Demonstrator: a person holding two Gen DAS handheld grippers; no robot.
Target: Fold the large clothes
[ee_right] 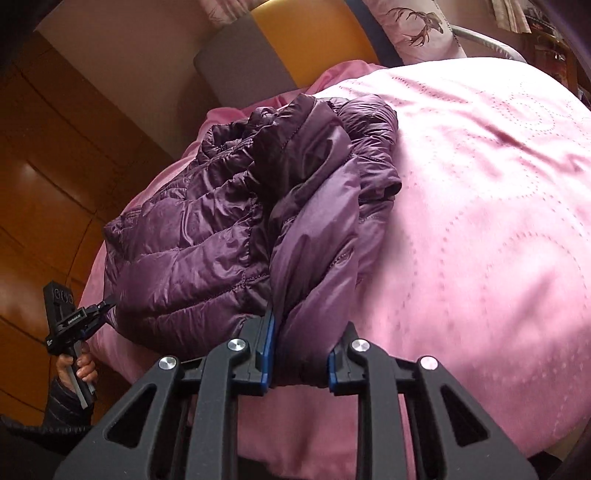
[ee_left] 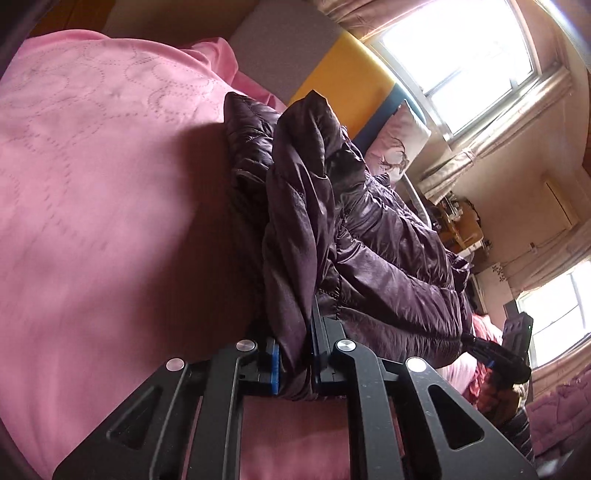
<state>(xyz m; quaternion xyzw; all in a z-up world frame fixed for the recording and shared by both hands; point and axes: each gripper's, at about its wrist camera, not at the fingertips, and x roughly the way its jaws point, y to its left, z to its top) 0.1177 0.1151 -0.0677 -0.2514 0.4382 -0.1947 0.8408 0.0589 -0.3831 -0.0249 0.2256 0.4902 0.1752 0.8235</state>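
Note:
A dark purple quilted puffer jacket [ee_left: 384, 251] lies bunched on a pink bedspread [ee_left: 92, 184]. My left gripper [ee_left: 295, 365] is shut on a fold of the jacket's edge, the cloth pinched between its blue pads. In the right wrist view the same jacket [ee_right: 192, 236] spreads to the left, and my right gripper [ee_right: 301, 362] is shut on a thick lighter-purple fold of it [ee_right: 317, 258]. The right gripper [ee_left: 513, 354] shows at the jacket's far side in the left wrist view. The left gripper [ee_right: 74, 325], held by a hand [ee_right: 79, 369], shows at the left of the right wrist view.
The pink bedspread [ee_right: 480, 221] covers the bed to the right of the jacket. A yellow and grey headboard [ee_right: 314, 40] and a pillow with a deer print [ee_right: 417, 26] are at the far end. Wooden wardrobe doors [ee_right: 44, 184] stand at the left. Bright windows [ee_left: 461, 59] lie beyond the bed.

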